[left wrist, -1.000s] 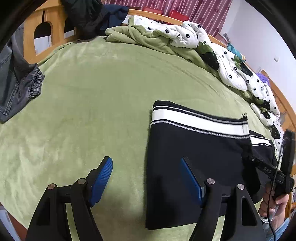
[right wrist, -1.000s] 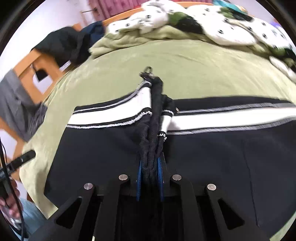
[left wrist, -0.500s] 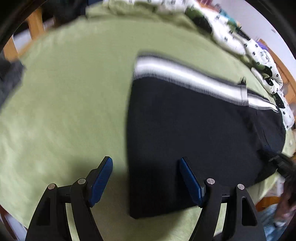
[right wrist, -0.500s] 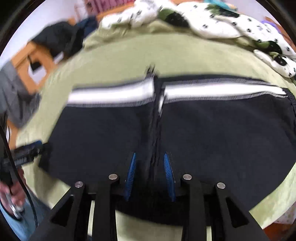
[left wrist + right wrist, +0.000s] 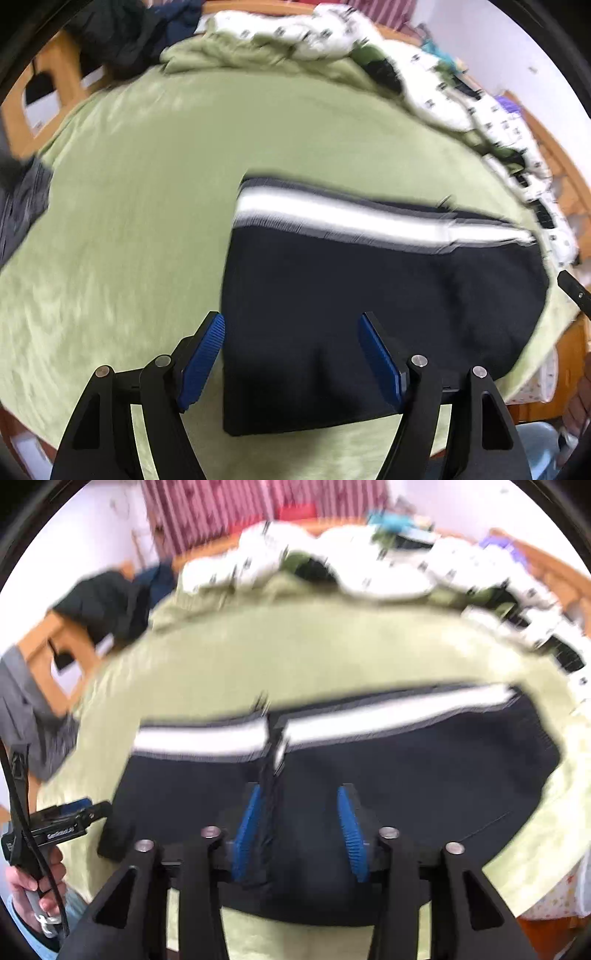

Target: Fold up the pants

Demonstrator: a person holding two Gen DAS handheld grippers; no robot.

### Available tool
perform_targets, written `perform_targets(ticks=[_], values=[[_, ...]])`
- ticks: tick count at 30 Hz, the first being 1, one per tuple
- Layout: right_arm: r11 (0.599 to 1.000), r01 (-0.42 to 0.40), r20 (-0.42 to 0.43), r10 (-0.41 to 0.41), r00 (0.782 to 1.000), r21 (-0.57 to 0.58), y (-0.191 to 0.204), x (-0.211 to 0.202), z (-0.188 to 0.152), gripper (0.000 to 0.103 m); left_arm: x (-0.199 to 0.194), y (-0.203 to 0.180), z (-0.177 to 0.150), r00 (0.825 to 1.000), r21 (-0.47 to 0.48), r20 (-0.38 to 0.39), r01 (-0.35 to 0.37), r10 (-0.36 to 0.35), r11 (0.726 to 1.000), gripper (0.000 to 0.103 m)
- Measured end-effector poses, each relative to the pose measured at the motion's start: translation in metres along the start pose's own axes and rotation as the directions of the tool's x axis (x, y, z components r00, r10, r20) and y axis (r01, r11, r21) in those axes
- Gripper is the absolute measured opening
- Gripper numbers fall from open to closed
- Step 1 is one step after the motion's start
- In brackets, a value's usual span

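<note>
Black pants point(image 5: 369, 295) with a white stripe band point(image 5: 332, 218) lie folded and flat on the green bedspread point(image 5: 129, 221). My left gripper point(image 5: 291, 321) hovers open over their near left edge, with only flat cloth below it. In the right wrist view the pants point(image 5: 406, 775) spread wide under my right gripper point(image 5: 299, 794). Its jaws are opening. A low ridge of black cloth point(image 5: 271, 782) lies between them beside the left pad, and neither pad presses on it. Both views are blurred by motion.
A rumpled white patterned quilt point(image 5: 461, 92) lines the bed's far and right sides. Dark clothes point(image 5: 122, 33) hang on the wooden frame point(image 5: 55, 74) at the back left. A grey garment point(image 5: 22, 206) lies at the left edge. A hand point(image 5: 33, 882) grips the other tool.
My right gripper has let go of the bunched black cloth, opened and risen, and the pants now lie flatter. The left gripper stayed open and shifted over the pants' near edge.
</note>
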State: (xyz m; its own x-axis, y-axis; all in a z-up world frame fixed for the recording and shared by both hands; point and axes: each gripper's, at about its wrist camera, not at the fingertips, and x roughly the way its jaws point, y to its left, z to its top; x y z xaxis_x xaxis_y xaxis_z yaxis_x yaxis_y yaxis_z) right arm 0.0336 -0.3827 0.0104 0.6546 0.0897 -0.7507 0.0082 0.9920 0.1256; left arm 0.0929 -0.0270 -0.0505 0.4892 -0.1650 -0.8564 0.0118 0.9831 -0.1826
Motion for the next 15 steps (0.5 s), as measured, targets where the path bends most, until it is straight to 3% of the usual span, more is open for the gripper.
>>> perform_targets(ticks=[2,6,10,15], values=[[0.998,0.058,0.05,-0.058,0.997,0.005,-0.031,-0.018,0.011,0.062,-0.023,-0.004,0.02,0.998,0.023,0.058,0.03,-0.031,0.999,0.073],[0.984,0.166,0.066,-0.17,0.983,0.06,-0.104,-0.024,0.02,0.067,-0.04,0.002,0.045,0.989,0.056,0.131,0.059,-0.066,0.997,0.073],[0.961,0.184,0.03,-0.194,0.981,0.205,-0.173,0.005,0.002,0.067,-0.011,0.015,0.051,0.989,0.056,0.11,0.089,-0.095,0.994,0.073],[0.903,0.134,-0.034,-0.131,0.991,0.408,-0.231,0.067,-0.041,0.067,0.052,0.041,0.036,0.988,-0.025,0.037,0.154,-0.153,0.988,0.072]])
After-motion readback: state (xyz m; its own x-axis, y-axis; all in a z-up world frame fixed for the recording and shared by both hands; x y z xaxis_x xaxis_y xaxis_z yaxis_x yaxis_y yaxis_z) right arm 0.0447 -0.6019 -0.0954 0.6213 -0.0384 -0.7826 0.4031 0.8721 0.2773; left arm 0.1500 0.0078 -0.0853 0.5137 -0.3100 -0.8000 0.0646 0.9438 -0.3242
